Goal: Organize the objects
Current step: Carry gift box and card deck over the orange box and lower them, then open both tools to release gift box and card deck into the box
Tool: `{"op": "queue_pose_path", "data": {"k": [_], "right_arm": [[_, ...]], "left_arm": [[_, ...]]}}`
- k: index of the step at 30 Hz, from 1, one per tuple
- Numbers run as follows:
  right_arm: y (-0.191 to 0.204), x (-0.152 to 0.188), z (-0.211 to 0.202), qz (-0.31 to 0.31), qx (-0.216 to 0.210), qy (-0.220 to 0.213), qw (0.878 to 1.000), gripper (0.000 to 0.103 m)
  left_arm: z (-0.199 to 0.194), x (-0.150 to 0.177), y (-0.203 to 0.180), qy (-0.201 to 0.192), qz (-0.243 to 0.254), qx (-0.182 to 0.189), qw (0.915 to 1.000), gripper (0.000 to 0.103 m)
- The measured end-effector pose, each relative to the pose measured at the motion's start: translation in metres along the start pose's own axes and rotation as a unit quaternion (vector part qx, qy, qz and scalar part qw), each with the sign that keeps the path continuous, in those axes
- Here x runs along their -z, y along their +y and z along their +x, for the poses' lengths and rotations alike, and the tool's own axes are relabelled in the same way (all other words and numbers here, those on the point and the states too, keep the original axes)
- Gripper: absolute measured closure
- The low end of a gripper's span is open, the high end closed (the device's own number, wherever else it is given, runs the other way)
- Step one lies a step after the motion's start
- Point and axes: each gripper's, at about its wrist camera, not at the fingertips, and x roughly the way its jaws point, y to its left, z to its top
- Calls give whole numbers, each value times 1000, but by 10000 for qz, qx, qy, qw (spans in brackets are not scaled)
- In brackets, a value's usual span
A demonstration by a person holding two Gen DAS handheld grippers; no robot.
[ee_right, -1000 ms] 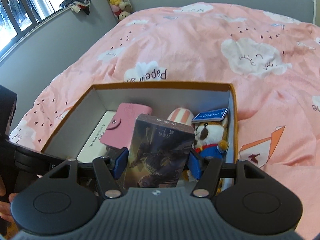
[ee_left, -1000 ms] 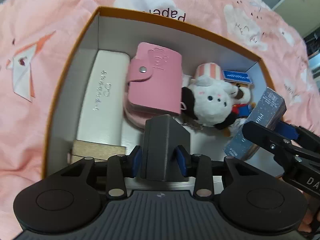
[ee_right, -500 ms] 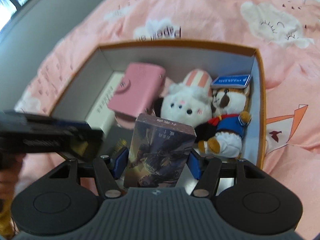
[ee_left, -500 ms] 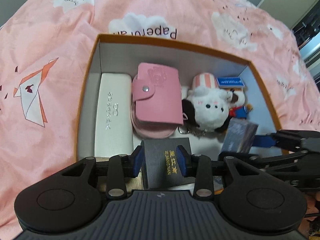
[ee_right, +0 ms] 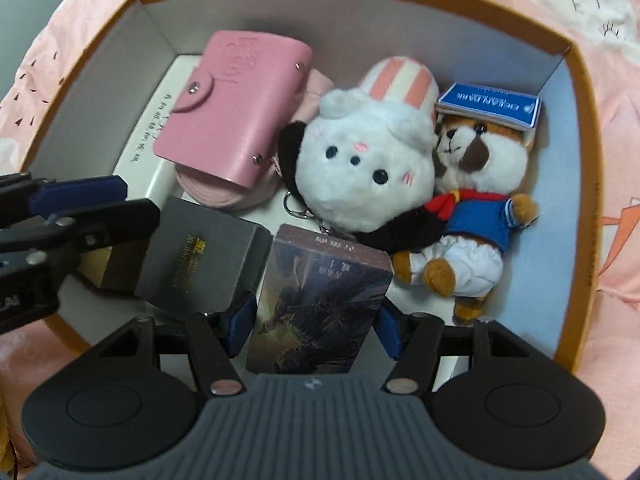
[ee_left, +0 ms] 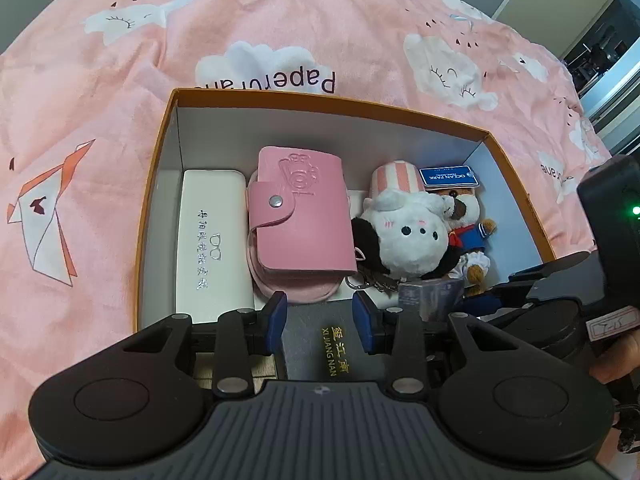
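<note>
both tools (ee_left: 320, 322) (ee_right: 314, 326) angled down, gripping

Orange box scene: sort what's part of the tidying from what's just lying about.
In the job:
orange box
grey box in left tool
picture box in right tool

Lying about:
pink cloud bedspread

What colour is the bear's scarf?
Red, on the bear plush; clearest in the right wrist view.
</note>
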Motion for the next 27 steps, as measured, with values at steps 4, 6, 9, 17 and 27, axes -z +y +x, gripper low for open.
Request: {"op": "queue_pose_path", "data": {"k": [4, 6, 9, 17, 27], "right_arm": [[-3, 0, 2, 54, -62, 56, 10000, 37], [-5, 1, 0, 70, -138, 58, 9999, 37], [-10, 2, -6, 106, -211, 0, 9997, 37], [-37, 3, 2, 686, -504, 92, 9963, 53], [-34, 6, 18, 887, -890, 307, 9916, 66]], "left_arm": [[4, -2, 2, -6, 62, -1, 10000, 60], [5, -2, 2, -37, 100, -46, 9999, 60], [6, -2, 2, -21, 76, -7, 10000, 60], [6, -1, 4, -11, 99, 38, 9999, 60], [4, 1, 5, -34, 96, 68, 9999, 60]]}}
